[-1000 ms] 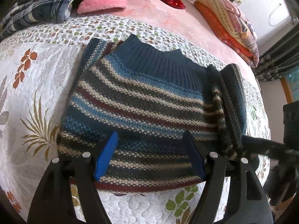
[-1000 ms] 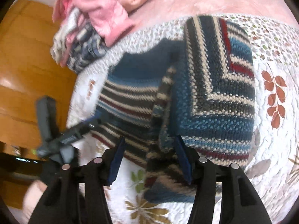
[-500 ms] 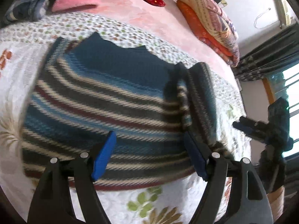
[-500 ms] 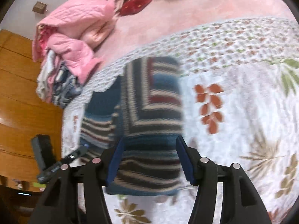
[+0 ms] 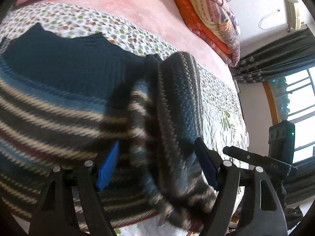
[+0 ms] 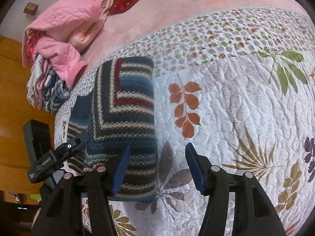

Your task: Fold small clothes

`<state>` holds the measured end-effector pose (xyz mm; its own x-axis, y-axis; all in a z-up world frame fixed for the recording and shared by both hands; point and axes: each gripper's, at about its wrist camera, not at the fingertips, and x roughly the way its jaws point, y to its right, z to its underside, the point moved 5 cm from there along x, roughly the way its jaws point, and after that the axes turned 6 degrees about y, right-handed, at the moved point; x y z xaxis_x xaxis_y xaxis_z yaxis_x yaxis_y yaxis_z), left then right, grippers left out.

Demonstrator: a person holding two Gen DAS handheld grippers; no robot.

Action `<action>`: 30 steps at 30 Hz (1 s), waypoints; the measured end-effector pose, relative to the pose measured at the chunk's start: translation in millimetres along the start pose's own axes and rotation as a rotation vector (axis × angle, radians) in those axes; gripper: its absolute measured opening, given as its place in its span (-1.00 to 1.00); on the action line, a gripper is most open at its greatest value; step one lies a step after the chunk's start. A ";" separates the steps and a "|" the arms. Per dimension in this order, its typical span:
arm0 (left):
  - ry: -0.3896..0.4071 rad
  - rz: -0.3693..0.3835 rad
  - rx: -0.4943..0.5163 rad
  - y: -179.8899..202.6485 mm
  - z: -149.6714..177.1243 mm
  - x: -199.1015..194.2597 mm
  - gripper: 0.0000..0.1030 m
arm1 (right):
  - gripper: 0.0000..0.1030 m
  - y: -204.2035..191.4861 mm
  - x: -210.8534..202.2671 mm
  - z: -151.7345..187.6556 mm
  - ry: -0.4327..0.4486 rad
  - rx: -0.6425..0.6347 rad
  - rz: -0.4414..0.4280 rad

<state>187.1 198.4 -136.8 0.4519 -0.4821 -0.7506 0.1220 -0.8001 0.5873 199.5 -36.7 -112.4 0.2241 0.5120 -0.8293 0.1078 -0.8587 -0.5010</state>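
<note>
A small striped knit sweater (image 5: 65,98), navy at the collar with blue, cream and red bands, lies flat on the quilted bedspread (image 5: 222,102). Its right side and sleeve (image 5: 177,106) are folded in over the body. My left gripper (image 5: 155,167) hovers open low over that folded sleeve near the hem, with nothing between its blue pads. In the right wrist view the folded sweater (image 6: 126,122) lies at the left. My right gripper (image 6: 157,169) is open over the sweater's right edge and the bare quilt (image 6: 236,98). The left gripper (image 6: 59,157) shows at the far left.
A pile of pink and plaid clothes (image 6: 59,45) sits at the back left of the bed. Folded orange and patterned quilts (image 5: 208,13) are stacked at the far side. A red cushion (image 6: 126,2) lies on the pink sheet (image 6: 177,11). Curtains and a window (image 5: 291,98) stand right.
Both grippers swung to the right. The left one now hovers over the folded sleeve instead of the sweater's middle; the right one moved off the sweater toward bare quilt.
</note>
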 end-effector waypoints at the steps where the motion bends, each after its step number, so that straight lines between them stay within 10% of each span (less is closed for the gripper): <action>1: -0.004 -0.004 0.006 3.3 -0.4 3.0 0.45 | 0.14 1.3 0.1 0.1 -0.001 0.000 0.003; 7: -0.017 -0.097 0.061 21.5 -2.6 19.9 0.46 | 0.14 5.5 6.7 2.4 -0.018 0.001 0.021; 16: 0.000 -0.235 0.238 50.0 0.6 24.0 -0.46 | 0.14 21.1 6.0 0.4 -0.011 0.051 0.036; 30: 0.123 -0.106 0.237 49.9 -16.5 -41.1 -0.57 | 0.15 9.3 7.2 4.0 -0.007 0.022 0.023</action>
<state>189.1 184.2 -71.7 0.5534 -0.3563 -0.7528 -0.0298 -0.9118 0.4096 198.2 -40.9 -124.0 0.2197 0.4919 -0.8425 0.0812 -0.8698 -0.4867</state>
